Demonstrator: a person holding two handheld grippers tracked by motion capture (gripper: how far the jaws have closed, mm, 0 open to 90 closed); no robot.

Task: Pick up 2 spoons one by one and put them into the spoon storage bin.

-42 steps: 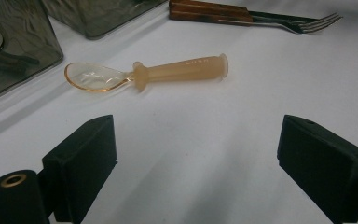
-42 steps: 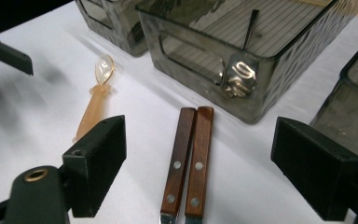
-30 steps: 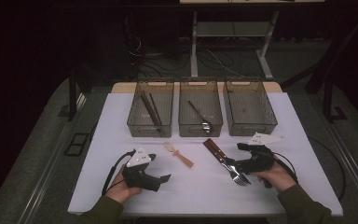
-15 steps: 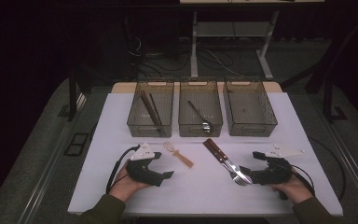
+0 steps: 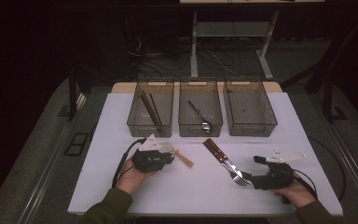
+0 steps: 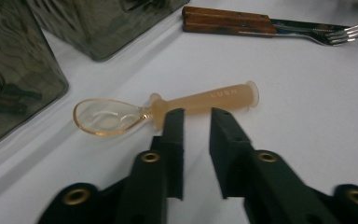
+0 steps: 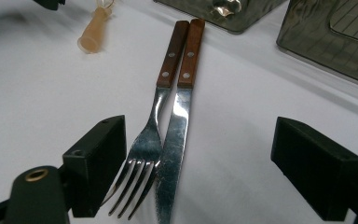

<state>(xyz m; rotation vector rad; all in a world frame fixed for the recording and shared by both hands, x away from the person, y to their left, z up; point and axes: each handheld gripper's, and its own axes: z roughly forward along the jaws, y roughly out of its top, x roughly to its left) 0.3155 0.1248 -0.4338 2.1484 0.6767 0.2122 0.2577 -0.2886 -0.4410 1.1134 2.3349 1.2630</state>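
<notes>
Hands: both are being repositioned vs. the earlier frames. The left one is being brought up & right toward the spoon; the right one is being drawn back toward the table's near right corner.
Table (image 5: 116, 116): white top, nothing on it is being shifted.
Bins: three grey ones in a row at the far side. Dark sticks are lying in the left bin (image 5: 140, 127), a metal utensil in the middle bin (image 5: 200, 129); nothing can be made out in the right bin (image 5: 251, 129).
Right gripper (image 5: 251, 177): jaws are being held wide apart, released, w/ the tips of fork & knife lying between them, untouched.
Left gripper (image 5: 171, 156): jaws have just been closing. Only a narrow gap is being left now, nothing is being grasped, and the tips are sitting at the spoon's handle, not around it.
Knife (image 7: 177, 130) & fork (image 7: 144, 149): lying side by side on the table, touching, same spot as earlier.
Spoon (image 6: 191, 100): clear orange, flat on the table near the left bin, crosswise just beyond the left jaw tips, unmoved.
Meaning: probably a nudge or line-up is being prepared, since no pickup is being made yet.
</notes>
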